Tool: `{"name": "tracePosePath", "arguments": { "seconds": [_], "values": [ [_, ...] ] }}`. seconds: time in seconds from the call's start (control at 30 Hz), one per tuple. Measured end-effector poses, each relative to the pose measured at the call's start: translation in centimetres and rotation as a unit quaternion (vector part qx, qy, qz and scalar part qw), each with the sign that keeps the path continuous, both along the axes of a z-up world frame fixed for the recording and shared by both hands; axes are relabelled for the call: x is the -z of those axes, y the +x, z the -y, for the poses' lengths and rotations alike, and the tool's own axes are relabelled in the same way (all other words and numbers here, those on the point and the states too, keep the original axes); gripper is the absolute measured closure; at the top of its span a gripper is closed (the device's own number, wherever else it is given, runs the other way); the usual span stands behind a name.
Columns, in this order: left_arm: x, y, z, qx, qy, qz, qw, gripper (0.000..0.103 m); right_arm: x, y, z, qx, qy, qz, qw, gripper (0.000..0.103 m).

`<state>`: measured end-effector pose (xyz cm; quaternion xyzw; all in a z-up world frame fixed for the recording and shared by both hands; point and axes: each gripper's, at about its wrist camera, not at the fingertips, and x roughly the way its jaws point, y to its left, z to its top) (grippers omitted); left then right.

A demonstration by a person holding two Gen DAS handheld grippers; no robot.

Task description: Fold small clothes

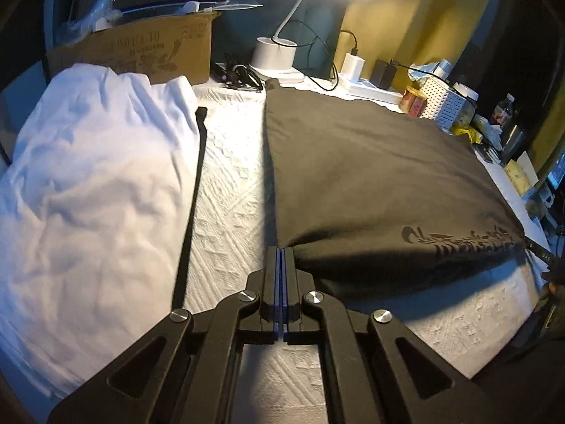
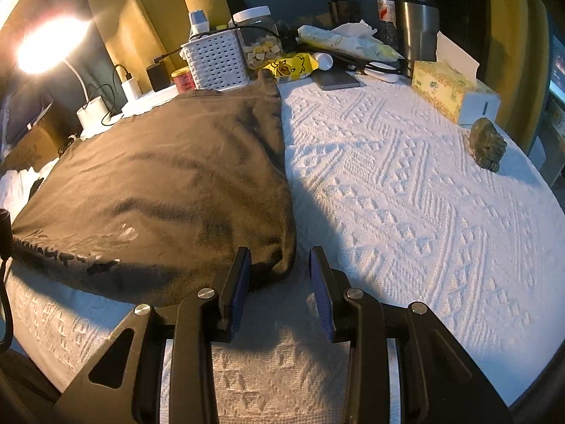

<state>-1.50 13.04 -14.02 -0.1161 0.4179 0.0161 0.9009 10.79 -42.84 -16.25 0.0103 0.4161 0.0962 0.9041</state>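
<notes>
1. A dark grey T-shirt (image 1: 370, 176) lies spread flat on the table, on a white textured cloth (image 2: 406, 194); a dark print (image 1: 462, 242) shows near its front edge.
2. The left claw (image 1: 281, 258) is pressed together at the near left corner of the T-shirt. The fabric rises in a small fold toward its tips, so it looks clamped on the corner, although the pads hide the cloth itself.
3. The right claw (image 2: 279, 265) stands apart at the near right corner of the T-shirt. Its left finger (image 2: 240, 272) lies over the edge of the fabric and its right finger (image 2: 319, 275) is above the bare white cloth; the pads do not press on anything.
4. To the left of the T-shirt, across a strip of white cloth, lies a crumpled white garment (image 1: 95, 190) with a dark strip (image 1: 194, 205) along its side.
5. Behind it stands a cardboard box (image 1: 141, 49).
6. At the back of the table a white desk lamp (image 1: 279, 56) shines, next to chargers on a power strip (image 1: 367, 88).
7. Farther right are a white perforated basket (image 2: 215, 63), a jar with a white lid (image 2: 257, 35), a steel tumbler (image 2: 416, 24) and a yellow tissue box (image 2: 448, 88).
8. A small dark figurine (image 2: 489, 148) sits alone on the white cloth, well apart from the T-shirt.
</notes>
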Motion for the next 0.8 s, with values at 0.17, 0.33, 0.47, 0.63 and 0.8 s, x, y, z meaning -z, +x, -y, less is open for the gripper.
{"name": "tracePosePath", "arguments": {
  "seconds": [0.17, 0.33, 0.47, 0.63, 0.8],
  "values": [
    [-0.4, -0.4, -0.4, -0.002, -0.061, 0.022, 0.9979, 0.099, -0.6, -0.7, 1.4, 0.027, -0.002, 0.006, 1.0, 0.063],
    [0.8, 0.5, 1.0, 0.021, -0.096, 0.017, 0.995, 0.028, -0.7, -1.4, 2.9, 0.036, 0.062, -0.001, 0.997, 0.057],
    [2.3, 1.2, 2.8, 0.037, -0.086, -0.005, 0.9956, 0.028, 0.1, -1.5, 1.6, 0.018, 0.102, -0.019, 0.994, 0.057],
    [2.3, 1.4, 4.5, 0.059, -0.042, 0.005, 0.9974, 0.042, 0.3, -0.7, -0.9, 0.016, 0.114, -0.006, 0.993, 0.057],
    [2.1, 1.0, 4.9, 0.087, -0.039, -0.008, 0.9954, 0.09, 0.3, -0.8, -3.4, -0.017, 0.076, -0.003, 0.997, 0.096]
  ]
}}
